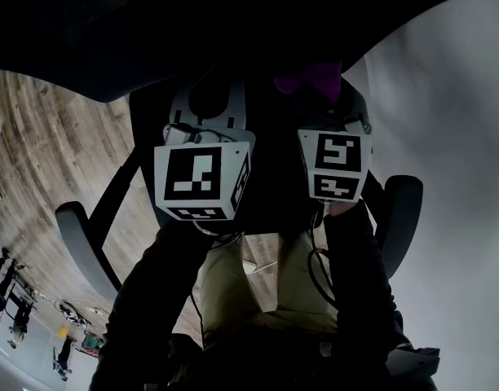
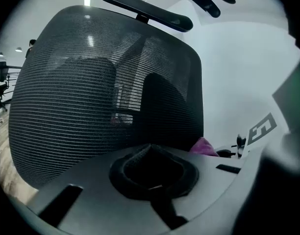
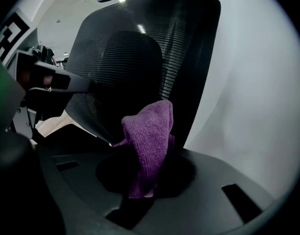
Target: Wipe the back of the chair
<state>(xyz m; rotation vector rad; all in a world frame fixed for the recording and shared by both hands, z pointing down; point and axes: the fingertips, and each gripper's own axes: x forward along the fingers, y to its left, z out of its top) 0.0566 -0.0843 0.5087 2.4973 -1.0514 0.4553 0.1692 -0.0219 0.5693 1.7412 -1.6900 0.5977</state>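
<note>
The chair's black mesh back (image 2: pixel 91 92) fills the left gripper view, with its headrest (image 2: pixel 145 9) on top. It also shows in the right gripper view as the mesh back (image 3: pixel 140 58). A purple cloth (image 3: pixel 149 136) hangs from my right gripper (image 3: pixel 145 180), which is shut on it and holds it against the mesh near the right edge. From above, the cloth (image 1: pixel 315 78) peeks out beyond the right gripper (image 1: pixel 323 96). My left gripper (image 1: pixel 207 96) sits beside it at the chair back; its dark tips (image 2: pixel 150 153) look pressed together with nothing between them.
Two grey armrests (image 1: pixel 78 243) (image 1: pixel 400 218) flank the person's beige trousers (image 1: pixel 258 292). Wood floor (image 1: pixel 46 153) lies to the left and a pale wall (image 1: pixel 453 96) to the right. Other office chairs (image 2: pixel 0 87) stand far off.
</note>
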